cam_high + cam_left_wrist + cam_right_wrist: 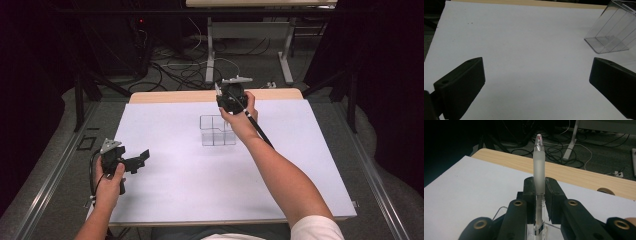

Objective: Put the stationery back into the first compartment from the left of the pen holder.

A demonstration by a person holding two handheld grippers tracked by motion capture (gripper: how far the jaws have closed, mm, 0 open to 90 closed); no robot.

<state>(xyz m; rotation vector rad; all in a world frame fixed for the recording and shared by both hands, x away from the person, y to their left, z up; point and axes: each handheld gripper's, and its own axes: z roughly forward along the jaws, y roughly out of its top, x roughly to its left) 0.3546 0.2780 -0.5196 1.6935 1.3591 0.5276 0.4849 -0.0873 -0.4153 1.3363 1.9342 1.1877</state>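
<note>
Right gripper (539, 192) clamped on a frosted pen (539, 173), upright, above the clear divided organizer (218, 131) mid-table. Left gripper (536, 82) spread wide, empty, low over the white sheet (200, 175) near the left edge, well apart from the organizer.

The left tool (142, 157) sits low at the near left, its jaws spread wide; the right tool (231, 96) reaches far forward on an outstretched arm, jaws clamped together
</note>
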